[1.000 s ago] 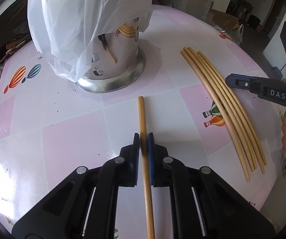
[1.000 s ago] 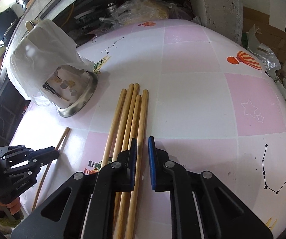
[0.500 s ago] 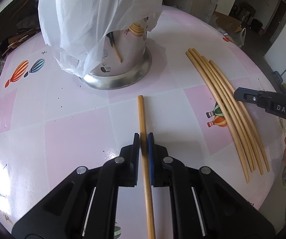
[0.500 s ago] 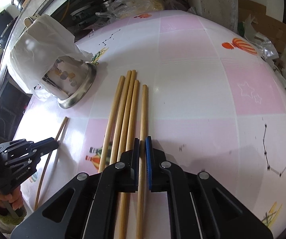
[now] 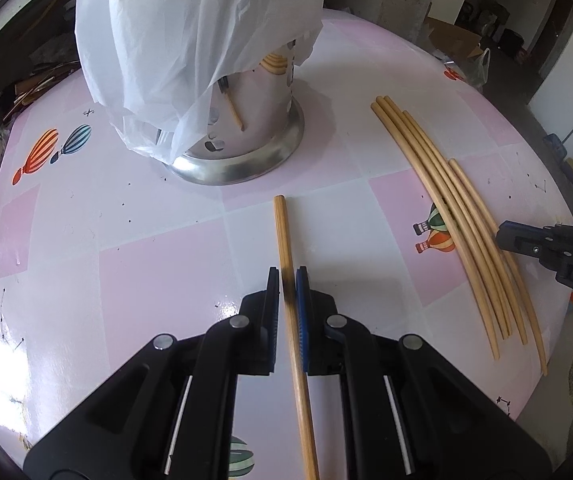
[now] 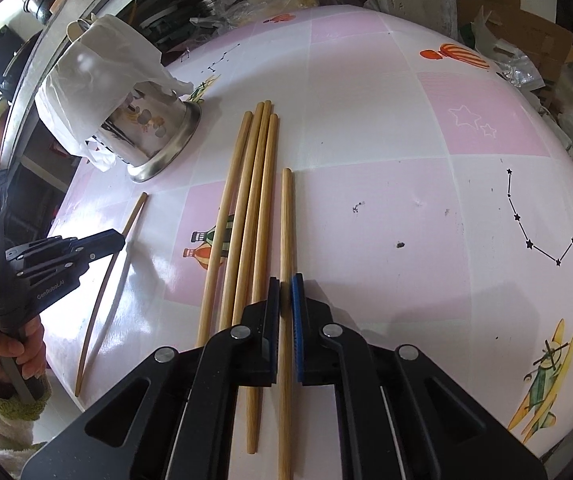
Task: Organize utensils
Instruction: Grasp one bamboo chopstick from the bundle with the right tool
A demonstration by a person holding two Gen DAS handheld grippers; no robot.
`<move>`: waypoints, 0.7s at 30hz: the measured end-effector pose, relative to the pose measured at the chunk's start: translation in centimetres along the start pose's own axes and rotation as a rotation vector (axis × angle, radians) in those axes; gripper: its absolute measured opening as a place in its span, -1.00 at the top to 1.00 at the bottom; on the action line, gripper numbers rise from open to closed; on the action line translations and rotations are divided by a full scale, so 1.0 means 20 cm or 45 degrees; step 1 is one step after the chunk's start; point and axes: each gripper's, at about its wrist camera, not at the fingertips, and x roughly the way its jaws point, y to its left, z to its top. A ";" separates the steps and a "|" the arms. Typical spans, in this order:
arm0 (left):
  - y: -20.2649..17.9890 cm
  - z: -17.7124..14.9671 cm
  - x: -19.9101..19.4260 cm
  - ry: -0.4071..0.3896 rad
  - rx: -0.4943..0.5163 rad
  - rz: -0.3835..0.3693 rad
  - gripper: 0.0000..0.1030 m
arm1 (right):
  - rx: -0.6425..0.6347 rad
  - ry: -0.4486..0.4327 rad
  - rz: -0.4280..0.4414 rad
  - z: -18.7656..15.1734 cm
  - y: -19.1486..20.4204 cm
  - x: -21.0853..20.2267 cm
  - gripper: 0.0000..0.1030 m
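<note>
So I'm holding one wooden chopstick [image 5: 286, 248] in my left gripper [image 5: 287, 280], jaws pinched snug on it about midway along the stick, and it's sitting just in front of the steel utensil holder [image 5: 246, 136], its far tip pointing toward the holder's flared base but not touching it. The holder is standing upright on the pink checked tablecloth [image 6: 386, 128] with a white plastic bag [image 5: 190, 40] draped over its top, and I'm seeing a couple of utensil handles through its holes. My right gripper [image 6: 285, 292] is clamping a second chopstick [image 6: 286, 224] now, having just closed down on it, and that stick is lying a bit apart from the other four chopsticks [image 6: 246, 200], on the side away from the holder. Those four are lying side by side on the cloth, well off to the holder's side, their far ends fanned close together.
</note>
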 end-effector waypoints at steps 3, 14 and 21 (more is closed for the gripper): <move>-0.01 0.02 0.01 0.013 0.014 -0.001 0.84 | -0.003 0.002 -0.002 0.00 0.00 0.00 0.88; -0.02 0.08 0.05 0.033 0.031 0.019 0.74 | -0.018 0.010 -0.018 0.06 0.03 0.01 0.86; -0.03 0.07 0.06 0.041 0.038 0.019 0.74 | -0.040 0.008 -0.038 0.12 0.04 0.04 0.85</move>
